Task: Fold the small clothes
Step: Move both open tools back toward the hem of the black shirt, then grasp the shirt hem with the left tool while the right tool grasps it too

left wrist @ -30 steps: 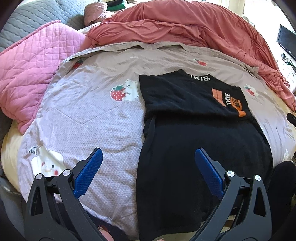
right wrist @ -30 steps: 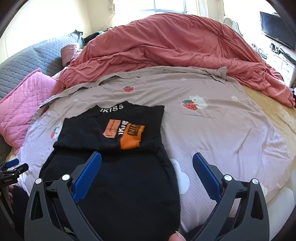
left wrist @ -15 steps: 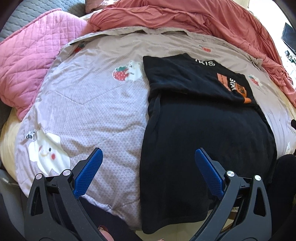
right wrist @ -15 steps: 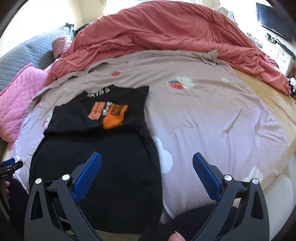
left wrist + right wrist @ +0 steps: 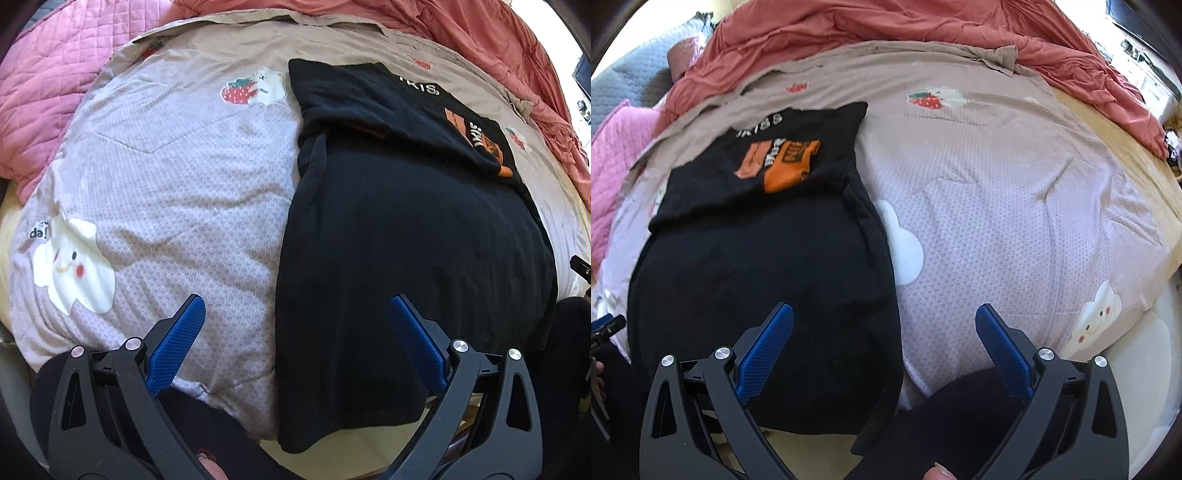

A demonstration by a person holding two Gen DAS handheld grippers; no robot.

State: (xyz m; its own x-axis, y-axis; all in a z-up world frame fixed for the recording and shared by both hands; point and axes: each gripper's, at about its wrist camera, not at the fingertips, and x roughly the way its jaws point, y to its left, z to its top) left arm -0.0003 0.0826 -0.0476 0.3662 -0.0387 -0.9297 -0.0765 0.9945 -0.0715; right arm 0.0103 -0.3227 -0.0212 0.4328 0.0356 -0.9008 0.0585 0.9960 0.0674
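Fingers of left gripper [image 5: 293,321] and right gripper [image 5: 884,328] are spread wide, holding nothing, above the near hem of the black T-shirt [image 5: 406,240]. T-shirt lies flat on the strawberry-print bedsheet [image 5: 1015,192], top part folded down. Beyond: red duvet [image 5: 886,26].

Shirt [image 5: 757,258] hem beyond bed edge

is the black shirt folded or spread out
Partly folded: the shirt's top, with its orange print, is doubled back over the body; the lower half lies flat.
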